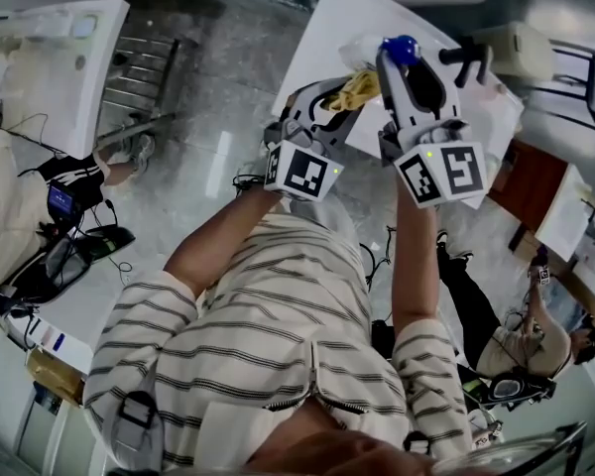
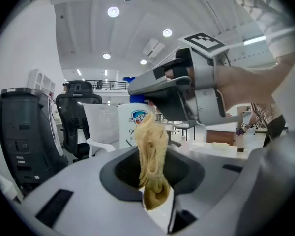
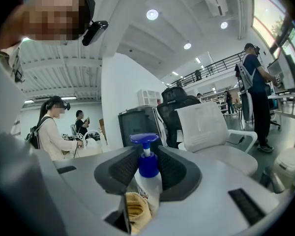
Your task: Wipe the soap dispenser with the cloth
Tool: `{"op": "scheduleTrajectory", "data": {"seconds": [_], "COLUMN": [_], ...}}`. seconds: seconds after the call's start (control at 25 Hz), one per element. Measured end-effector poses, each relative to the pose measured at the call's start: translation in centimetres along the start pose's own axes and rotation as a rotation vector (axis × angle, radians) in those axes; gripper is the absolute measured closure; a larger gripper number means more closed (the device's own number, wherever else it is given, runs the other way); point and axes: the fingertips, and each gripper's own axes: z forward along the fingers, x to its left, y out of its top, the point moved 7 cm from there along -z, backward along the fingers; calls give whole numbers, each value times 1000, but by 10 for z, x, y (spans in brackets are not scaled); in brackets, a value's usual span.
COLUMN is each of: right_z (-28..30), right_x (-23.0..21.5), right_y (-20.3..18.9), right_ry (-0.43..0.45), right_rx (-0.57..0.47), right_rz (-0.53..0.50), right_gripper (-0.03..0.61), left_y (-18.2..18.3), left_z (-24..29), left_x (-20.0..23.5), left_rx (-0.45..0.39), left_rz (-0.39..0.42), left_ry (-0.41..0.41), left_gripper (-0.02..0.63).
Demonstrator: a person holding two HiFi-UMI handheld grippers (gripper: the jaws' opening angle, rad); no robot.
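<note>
The soap dispenser [image 3: 148, 181] is hanging in the air, roughly upright. Its white body is sitting between the jaws of the right gripper [image 3: 148, 167], which is grasping it just under the blue pump head [image 3: 144, 140]. The cloth [image 2: 151, 151], a bunched yellow wad, is lying against the bottle's lower side. It is being pinched at one end by the clenched left gripper [image 2: 156, 196].

Nothing but those two pads is carrying the bottle, and I judge that to be the main hazard. A wiping stroke pushing sideways or downward could be twisting the smooth plastic in the grip. The bottle could then be sliding out and dropping toward the white surface [image 1: 322, 28] that the head view is showing beneath both grippers.

A stroke running too high could be catching the pump head and squeezing out soap, smearing what is meant to be getting cleaned.

Only a small part of the cloth is sitting in the pinch, so drag against the bottle could be tugging it free. The grippers are also working very near each other, so a longer stroke could be knocking one body against the other and jolting the bottle.
</note>
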Motion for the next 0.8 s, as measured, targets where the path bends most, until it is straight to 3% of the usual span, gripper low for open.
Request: {"op": "scheduleTrajectory", "data": {"seconds": [0.48,0.8], "right_z": [-13,-16], "right_x": [1,-6], "right_y": [3,-2], "right_ry": [12,7], "right_rx": [-14,-5], "right_rz": [-3,8], "right_gripper": [459,459], "left_y": [-18,-16], "left_z": [-11,-8], "left_x": [17,31], "left_rx": [25,5], "left_rz": [0,-65], "left_ry": [54,89], "left_gripper": [517,517]}}
